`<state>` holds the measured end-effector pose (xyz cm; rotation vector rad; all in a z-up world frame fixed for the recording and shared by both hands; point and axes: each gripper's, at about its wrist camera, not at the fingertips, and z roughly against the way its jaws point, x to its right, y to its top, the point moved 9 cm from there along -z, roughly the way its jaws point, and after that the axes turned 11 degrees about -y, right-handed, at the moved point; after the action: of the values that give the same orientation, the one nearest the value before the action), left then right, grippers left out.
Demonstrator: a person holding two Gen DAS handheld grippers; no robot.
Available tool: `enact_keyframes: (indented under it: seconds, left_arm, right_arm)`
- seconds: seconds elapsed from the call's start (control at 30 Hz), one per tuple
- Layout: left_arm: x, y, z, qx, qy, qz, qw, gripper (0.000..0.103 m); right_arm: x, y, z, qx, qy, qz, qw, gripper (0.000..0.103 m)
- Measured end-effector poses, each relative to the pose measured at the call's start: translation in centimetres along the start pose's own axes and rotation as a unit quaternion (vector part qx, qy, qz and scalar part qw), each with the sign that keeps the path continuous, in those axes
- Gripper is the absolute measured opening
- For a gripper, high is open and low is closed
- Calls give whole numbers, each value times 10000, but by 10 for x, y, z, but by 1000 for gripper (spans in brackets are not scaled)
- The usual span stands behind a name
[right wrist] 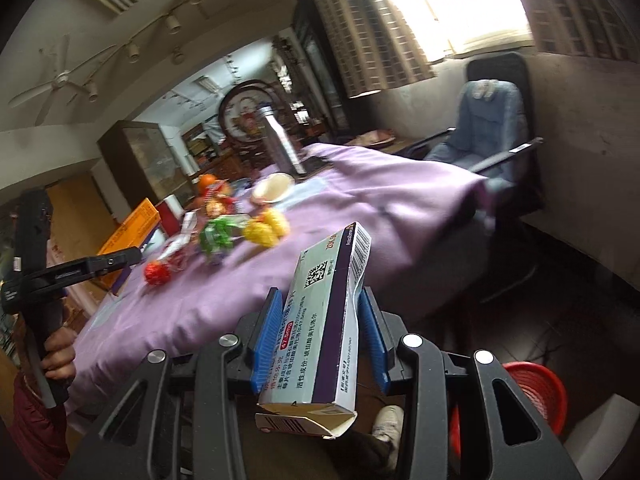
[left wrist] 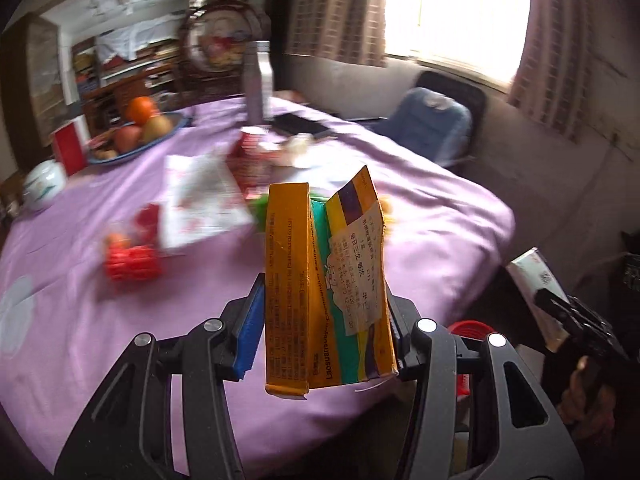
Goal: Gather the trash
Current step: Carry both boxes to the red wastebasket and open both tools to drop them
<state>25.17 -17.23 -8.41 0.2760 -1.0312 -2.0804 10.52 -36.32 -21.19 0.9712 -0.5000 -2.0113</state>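
My left gripper (left wrist: pixel 326 312) is shut on a crushed orange medicine box (left wrist: pixel 324 280), held upright above the near edge of the purple-clothed table (left wrist: pixel 440 216). My right gripper (right wrist: pixel 322 332) is shut on a white and purple medicine box (right wrist: pixel 324 320), held off the table's right side. That box also shows at the right of the left wrist view (left wrist: pixel 534 280). The left gripper with its orange box (right wrist: pixel 128 228) shows at the left of the right wrist view. Loose red (left wrist: pixel 134 258), green (right wrist: pixel 216 238) and yellow (right wrist: pixel 266 226) wrappers and a white paper (left wrist: pixel 200 200) lie on the table. A red bin (right wrist: pixel 536 392) stands on the floor.
A fruit plate (left wrist: pixel 136 132), a red box (left wrist: pixel 70 146), a white bowl (left wrist: pixel 42 184), a metal bottle (left wrist: pixel 258 80) and a dark phone (left wrist: pixel 300 124) are on the table's far side. A blue-covered chair (left wrist: pixel 428 124) stands beyond the table under the window.
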Motion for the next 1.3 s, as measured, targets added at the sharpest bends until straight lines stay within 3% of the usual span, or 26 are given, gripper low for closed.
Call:
enact_keyframes:
  seconds: [0.17,0.4,0.43,0.5,0.63,0.87,1.07,1.1,1.17,1.23,1.3]
  left_arm:
    - [83,-6,-45,-206,-790,-468,9956,50]
    - [158,-28,-105,-718,-1462,-766,9837,51]
    - [165,-32,-113,-793,-1493,-793,9824,51]
    - [178,-42,-130,-976,-1532,-893,9793,51]
    - [193,-64,-154,-1323,-1599,-1057,9725,51]
    - [230,-95,-207,-1932,-1746,-1336,9562,51]
    - [270,-104,-250,-2226,-1982,-1555,9418,55]
    - [275,-103,-255,-2256,-2012,-1570,9402,58]
    - [278,-97,-262,-2188,-1916,-1572,9438,86]
    - [280,-89,-262,-2049,-1924,-1524,9475,93]
    - [280,-86,-254,-1978,-1905,-1558,9489,93]
  right_arm:
    - [87,-24,1,-234,-814,-423,9955,40]
    - [172,-94,-64,-1363,-1264,-1070,9767,43]
    - [182,-104,-76,-1515,-1391,-1120,9722,55]
    - [199,-121,-92,-1698,-1684,-1305,9622,68]
    - [209,-122,-83,-1527,-1534,-1697,9614,68]
    - [226,-94,-45,-758,-1889,-1724,9638,68]
    - [245,-93,-23,-614,-2033,-1845,9596,68]
    - [251,-92,-19,-611,-2036,-1880,9589,68]
    - [257,-92,-12,-589,-2034,-1945,9578,68]
    - [262,-91,-10,-575,-2042,-1980,9570,68]
    - [266,-92,-9,-566,-2034,-2009,9566,68]
